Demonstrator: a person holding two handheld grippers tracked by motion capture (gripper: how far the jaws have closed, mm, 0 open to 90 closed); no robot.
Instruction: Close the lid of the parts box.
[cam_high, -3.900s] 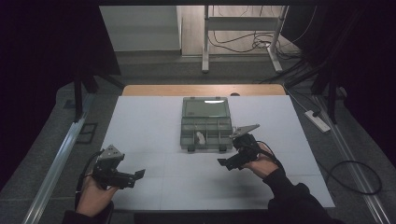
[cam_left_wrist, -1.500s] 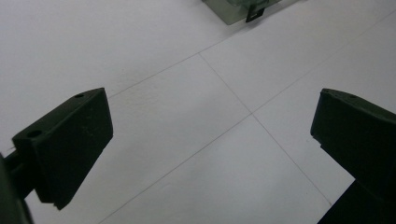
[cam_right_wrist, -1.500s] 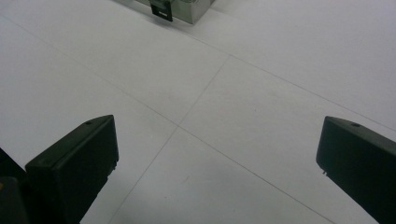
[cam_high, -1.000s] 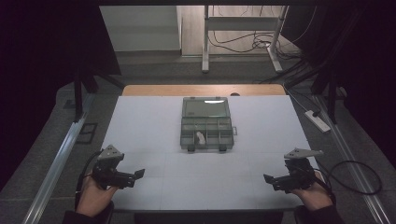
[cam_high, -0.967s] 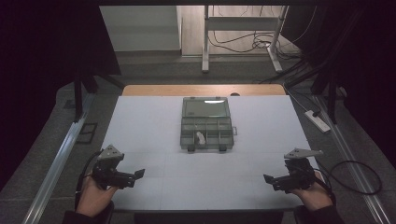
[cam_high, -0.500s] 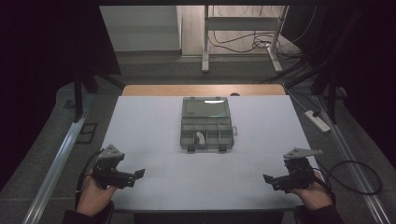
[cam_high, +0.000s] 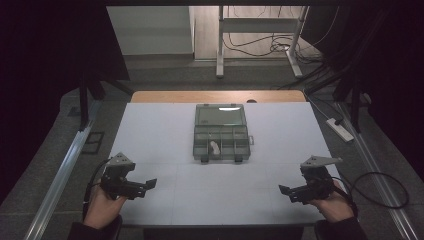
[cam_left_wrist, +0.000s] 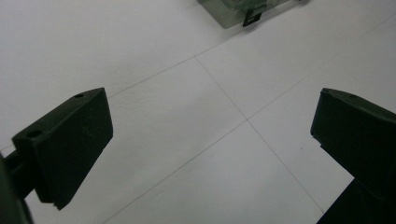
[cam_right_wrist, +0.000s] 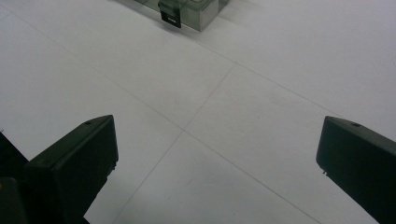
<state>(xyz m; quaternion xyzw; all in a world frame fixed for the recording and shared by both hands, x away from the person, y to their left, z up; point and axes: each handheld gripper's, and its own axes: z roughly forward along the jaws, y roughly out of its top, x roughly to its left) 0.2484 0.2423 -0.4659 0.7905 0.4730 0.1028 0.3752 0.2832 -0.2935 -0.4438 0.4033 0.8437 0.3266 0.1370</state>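
We see a clear grey compartment box (cam_high: 221, 132) lying open in the middle of the desk (cam_high: 150, 130), on its white surface. Its lid (cam_high: 220, 114) is folded back flat on the far side, and the tray on the near side is split into small compartments. 1 small pale piece (cam_high: 215, 147) lies in a compartment of the near row, left of the middle; we cannot tell what it is. The other compartments look empty to us, though they are small in the high view. 2 dark latches (cam_high: 204, 159) hang at the tray's near edge.

Our left gripper (cam_high: 142, 186) sits near the desk's near left corner, held in the left hand (cam_high: 102, 207), well apart from the box. In the left gripper view its 2 black jaws stand wide apart with bare white surface between them, clamped on nothing, and a corner of the box (cam_left_wrist: 233, 11) with 1 latch shows at the top edge.

Our right gripper (cam_high: 290, 192) sits near the near right corner, held in the right hand (cam_high: 332, 207), also well apart from the box. In the right gripper view its jaws are likewise spread wide over bare surface with nothing between them, and a corner of the box (cam_right_wrist: 196, 11) with a latch shows at the top.

Both grippers point inward, toward each other, with the box between them and farther back.
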